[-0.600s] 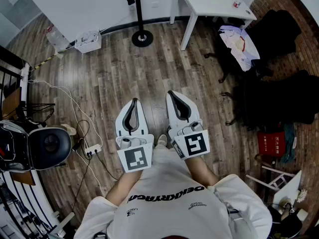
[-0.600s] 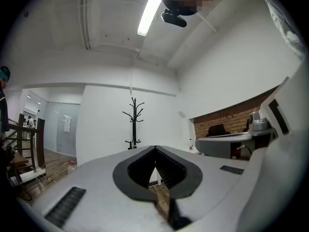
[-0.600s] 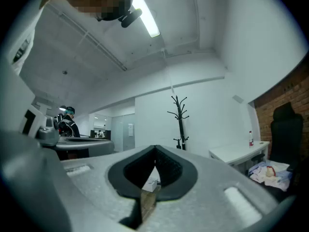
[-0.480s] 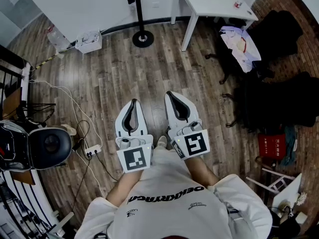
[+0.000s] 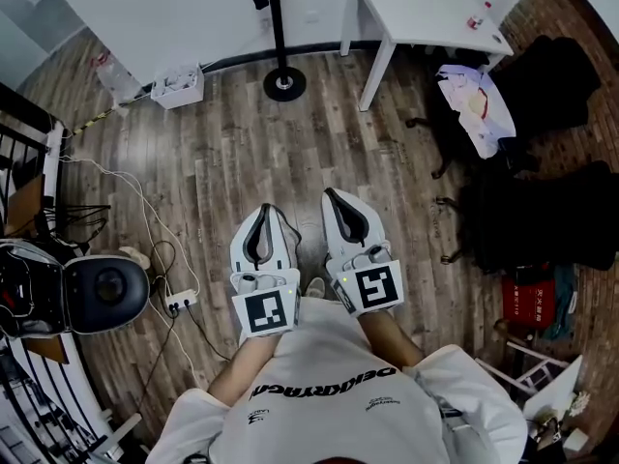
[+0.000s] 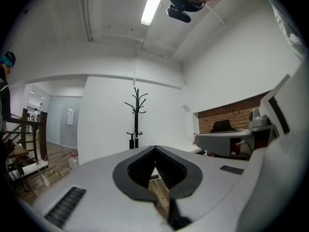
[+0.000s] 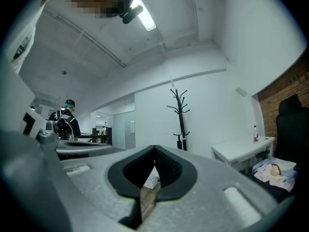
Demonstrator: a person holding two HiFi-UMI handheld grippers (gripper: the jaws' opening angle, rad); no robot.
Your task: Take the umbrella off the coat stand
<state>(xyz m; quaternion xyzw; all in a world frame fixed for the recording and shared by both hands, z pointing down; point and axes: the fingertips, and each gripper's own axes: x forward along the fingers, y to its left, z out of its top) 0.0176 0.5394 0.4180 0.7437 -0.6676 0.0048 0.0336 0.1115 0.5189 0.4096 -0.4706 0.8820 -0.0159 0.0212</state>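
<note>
Head view: slightly closer than a moment ago to the coat stand (image 5: 278, 27), yet well apart from the umbrella (image 6: 131, 140) hanging low on it. Nothing in left hand-held gripper (image 5: 262, 210) or right hand-held gripper (image 5: 333, 194), both closed. Approach barely begun.

A slim black coat stand (image 5: 279, 29) stands upright at 12 o'clock in the head view, close to a white wall, its round base on the wooden floor. Upturned hooks branch out near its top, with a shorter pair lower down. A short, folded black umbrella (image 6: 131, 140) hangs straight down from a lower hook, just beside the pole at its 9 o'clock.
</note>
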